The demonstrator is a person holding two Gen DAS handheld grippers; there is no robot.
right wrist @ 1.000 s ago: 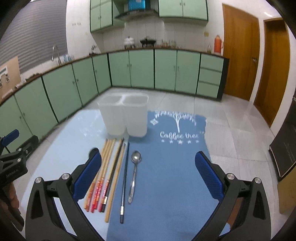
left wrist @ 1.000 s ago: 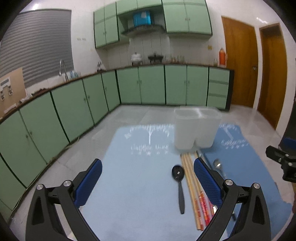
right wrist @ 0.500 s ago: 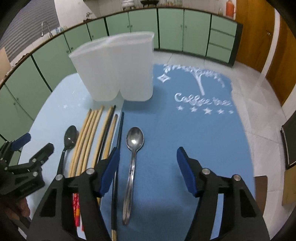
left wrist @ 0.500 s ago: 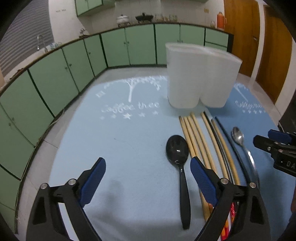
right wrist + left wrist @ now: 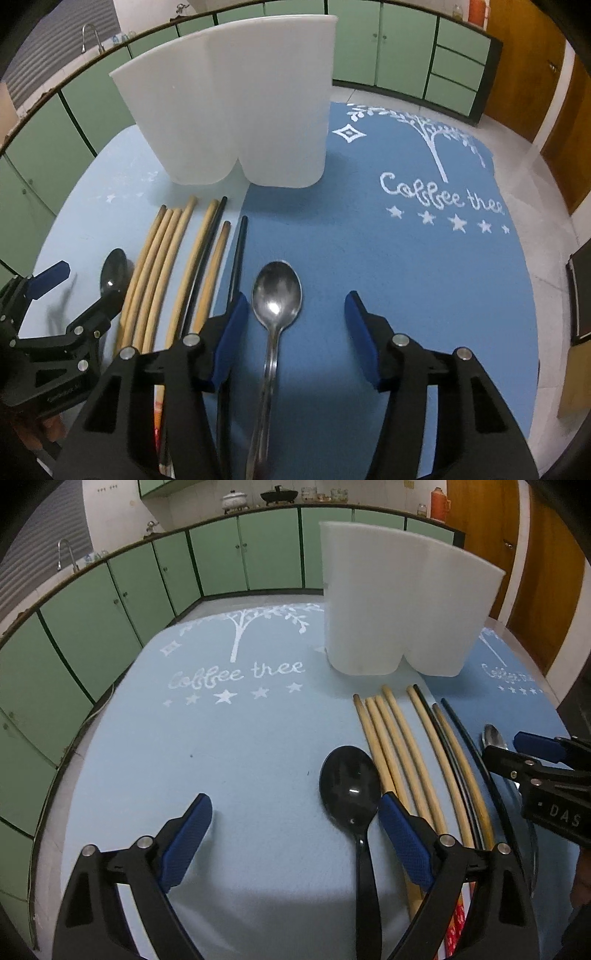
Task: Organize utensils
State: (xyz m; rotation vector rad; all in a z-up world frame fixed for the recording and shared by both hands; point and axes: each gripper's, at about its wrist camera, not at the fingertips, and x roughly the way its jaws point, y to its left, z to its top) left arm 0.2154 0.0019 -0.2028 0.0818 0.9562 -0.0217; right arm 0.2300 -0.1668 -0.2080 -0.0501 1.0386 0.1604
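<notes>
Nearest, we list our left gripper: black frame, blue ribbed pads, jaws spread wide over the pale blue felt mat; nothing pressed between them. The black plastic spoon, glossy oval bowl up, lies just inside the right-hand pad, its handle running back under the frame.

Our right gripper: same build, jaws closing, the steel spoon between them with its polished bowl forward; neither pad touches it yet, the left one being close beside the bowl.

Between the two spoons we count a row of chopsticks, long round rods laid side by side: several of pale bamboo, two thin black ones, some with red patterned ends near the frame.

The steel spoon rests on a darker blue felt mat printed in white with a tree, stars and "Coffee tree"; the pale mat bears the same print.

Beyond the chopstick tips stands the utensil holder, white matte plastic, two rounded compartments joined, upright across the seam of both mats.

Farthest: green cabinet doors in a curved run, wooden door
</notes>
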